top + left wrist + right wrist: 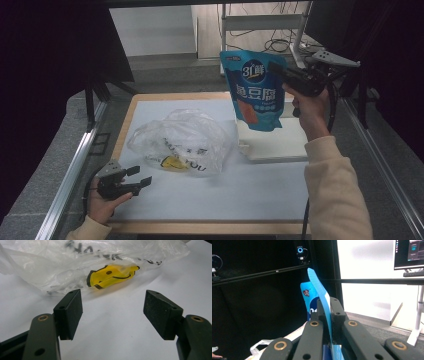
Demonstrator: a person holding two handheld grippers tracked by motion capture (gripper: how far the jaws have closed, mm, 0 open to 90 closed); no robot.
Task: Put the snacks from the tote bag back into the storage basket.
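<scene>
A blue snack pouch with white lettering hangs in the air above the table's right half. My right gripper is shut on its upper right edge; in the right gripper view the thin blue pouch edge runs between the closed jaws, with the gripper pinching it. A crumpled clear plastic bag with a yellow smiley print lies on the white mat. My left gripper rests low at the front left, open, just short of the bag. Its pads stand wide apart over bare mat, gripper empty.
A white board or tray lies on the mat under the pouch at the right. The wooden table edge runs along the front, metal rails flank both sides. A monitor and a stand with cables sit beyond the table.
</scene>
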